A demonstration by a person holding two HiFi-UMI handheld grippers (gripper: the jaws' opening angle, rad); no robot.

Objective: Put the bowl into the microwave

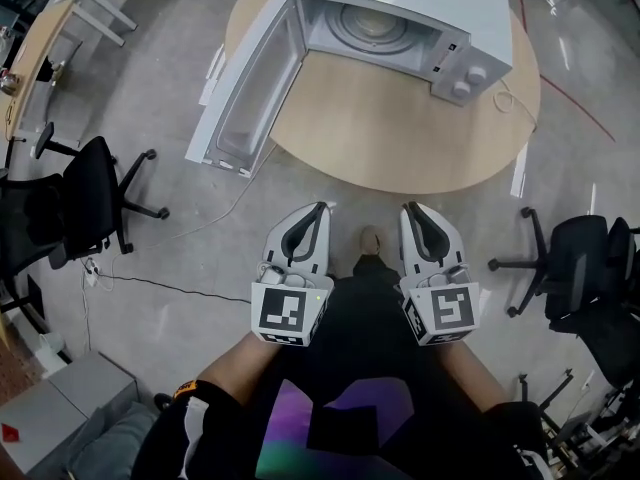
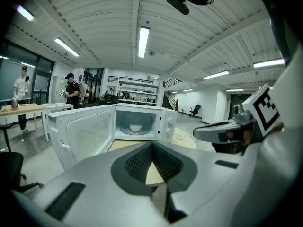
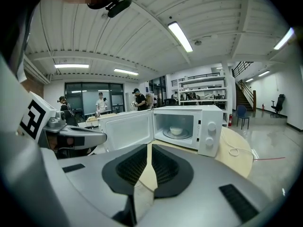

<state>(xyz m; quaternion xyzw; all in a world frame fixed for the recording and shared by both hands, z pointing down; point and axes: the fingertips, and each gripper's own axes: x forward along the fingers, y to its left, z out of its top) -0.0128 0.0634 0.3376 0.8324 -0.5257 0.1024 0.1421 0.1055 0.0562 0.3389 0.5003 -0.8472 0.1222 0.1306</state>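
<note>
The left gripper (image 1: 318,211) and right gripper (image 1: 412,211) hang side by side at the person's waist, each with its jaws together on nothing. At twelve o'clock, well apart from them, the microwave (image 1: 450,13) stands on the round table (image 1: 400,138), its door (image 1: 245,98) swung out toward ten o'clock. The bowl (image 3: 175,131) already sits on the turntable inside, so placement looks done. The next move would probably be pushing the door shut.

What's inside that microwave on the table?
The microwave has its door open. Inside, a small white bowl sits on the glass turntable. Whether the bowl holds anything cannot be seen, because its own wall hides the inside.
</note>
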